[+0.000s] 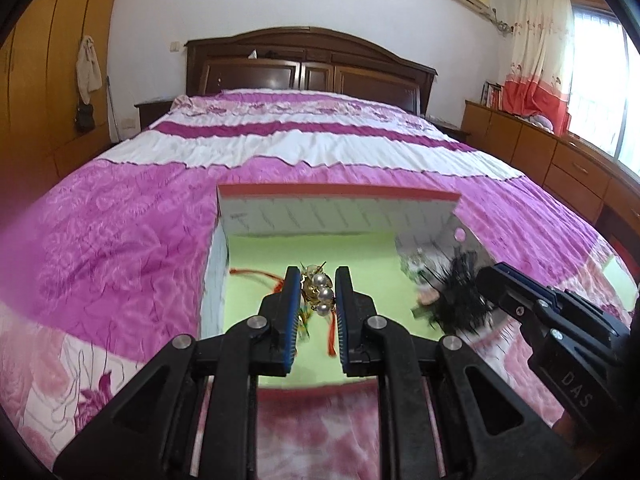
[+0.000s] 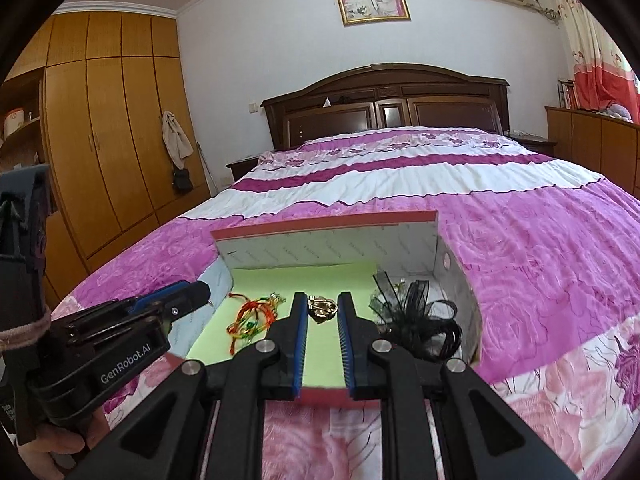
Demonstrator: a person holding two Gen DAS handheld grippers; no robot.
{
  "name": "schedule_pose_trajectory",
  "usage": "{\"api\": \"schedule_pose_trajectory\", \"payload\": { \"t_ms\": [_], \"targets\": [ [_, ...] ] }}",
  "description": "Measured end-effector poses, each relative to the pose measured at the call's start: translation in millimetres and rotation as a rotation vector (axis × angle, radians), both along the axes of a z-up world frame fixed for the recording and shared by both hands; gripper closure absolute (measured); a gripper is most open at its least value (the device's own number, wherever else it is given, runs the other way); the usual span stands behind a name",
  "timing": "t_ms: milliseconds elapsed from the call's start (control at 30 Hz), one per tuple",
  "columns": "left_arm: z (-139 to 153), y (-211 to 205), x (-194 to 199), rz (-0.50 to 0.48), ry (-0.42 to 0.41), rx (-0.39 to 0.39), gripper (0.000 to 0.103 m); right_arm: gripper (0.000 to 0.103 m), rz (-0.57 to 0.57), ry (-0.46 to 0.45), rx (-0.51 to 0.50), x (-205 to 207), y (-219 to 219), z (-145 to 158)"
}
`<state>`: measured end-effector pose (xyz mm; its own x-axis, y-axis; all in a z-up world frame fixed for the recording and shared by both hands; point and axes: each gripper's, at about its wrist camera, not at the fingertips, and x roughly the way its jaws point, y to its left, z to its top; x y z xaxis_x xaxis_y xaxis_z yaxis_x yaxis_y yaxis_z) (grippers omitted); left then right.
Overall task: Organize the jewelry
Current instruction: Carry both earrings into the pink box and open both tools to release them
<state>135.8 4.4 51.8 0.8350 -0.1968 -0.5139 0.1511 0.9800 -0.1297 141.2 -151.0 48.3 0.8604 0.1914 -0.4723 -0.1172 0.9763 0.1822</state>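
Two grippers are held over a shallow box (image 2: 332, 248) that lies on a pink bed cover (image 2: 540, 240). The box has white walls, a red rim and a green floor. Its far wall stands up tall, and its near edge is low. The left wall is close to the left gripper (image 2: 200, 294), which is seen from the side above that wall. Open green floor is seen in the middle and near the front.

On the left of the floor a red and yellow string bracelet (image 2: 250, 318) is laid. In the middle a gold brooch with pearls (image 1: 319, 290) is seen. In the left wrist view it shows between the fingers of the left gripper (image 1: 318, 276), but it lies on the floor beyond them and is not squeezed. The gap of that gripper is kept narrow, with nothing held.

The right gripper (image 2: 323, 300) is kept narrow too, and nothing is held in it. The gold brooch lies just past its tips. On the right a black hair bow (image 2: 424, 320) is laid close to the right wall.
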Motion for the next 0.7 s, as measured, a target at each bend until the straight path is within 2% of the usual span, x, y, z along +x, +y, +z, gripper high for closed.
{"api": "schedule_pose_trajectory", "payload": {
  "t_ms": [333,700],
  "targets": [
    [-18.0,-3.3,32.0,0.02,0.038,0.015,0.094,0.086,-0.016,0.073,-0.029,39.2,0.1,-24.1],
    [-47.2,0.7,52.5,0.038,0.163,-0.002,0.094,0.086,-0.032,0.19,-0.071,69.1,6.7,-53.1]
  ]
}}
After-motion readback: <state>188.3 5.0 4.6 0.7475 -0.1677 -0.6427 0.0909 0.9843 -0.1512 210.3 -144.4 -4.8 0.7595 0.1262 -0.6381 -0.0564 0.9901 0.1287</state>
